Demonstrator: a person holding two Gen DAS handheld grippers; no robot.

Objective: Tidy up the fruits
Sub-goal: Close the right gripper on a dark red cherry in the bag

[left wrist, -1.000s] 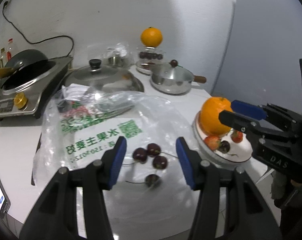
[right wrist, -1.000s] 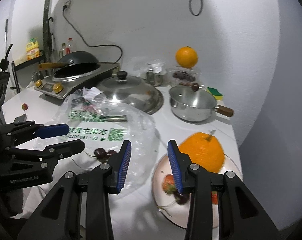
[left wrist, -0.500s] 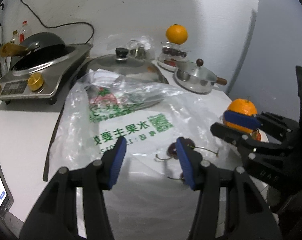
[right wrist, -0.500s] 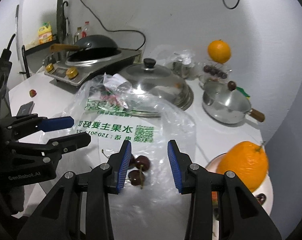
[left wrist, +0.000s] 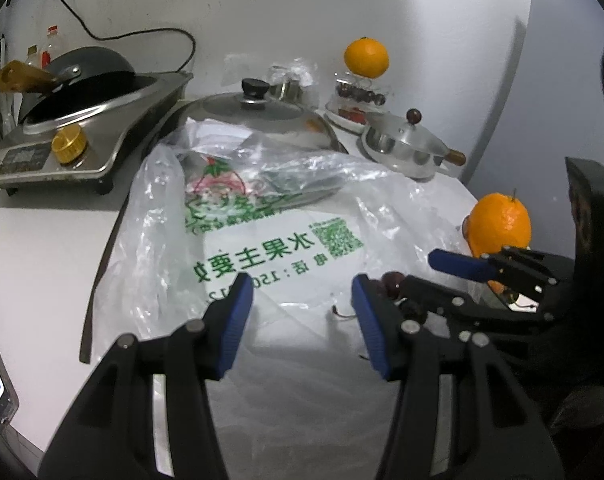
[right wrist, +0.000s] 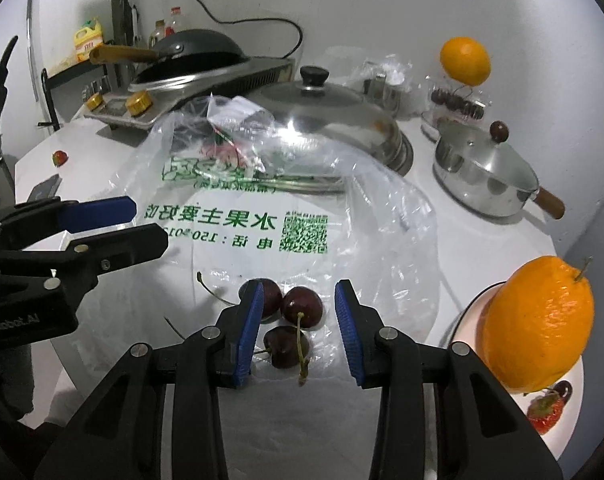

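Our jaws stood parted on both tools, gripping nothing. The right gripper hung over three cherries lying on the clear plastic bag: one cherry sat between its blue pads, one just nearer, and the third was half covered by the left-hand pad. The left gripper hovered over a bare stretch of the same bag, with nothing between its pads.

The bag was spread across a white surface whose rounded edge curved off beyond the jaws. Past the bag lay a large domed lid with a black knob, and behind that an induction cooker carrying a dark wok, its cord running up a plain white wall. To the right of the jaws stood a small steel pot with a wooden handle. A white plate close beside the right jaws carried an orange, a strawberry and a dark cherry. Another orange sat atop a clear box of cherries at the back. A lone strawberry lay far out to the left.

From the left camera the right tool hid most of the cherries, and the plate was almost wholly covered. The bag's far folds blurred whatever lay inside them. A lit screen at the left edge was cut off.
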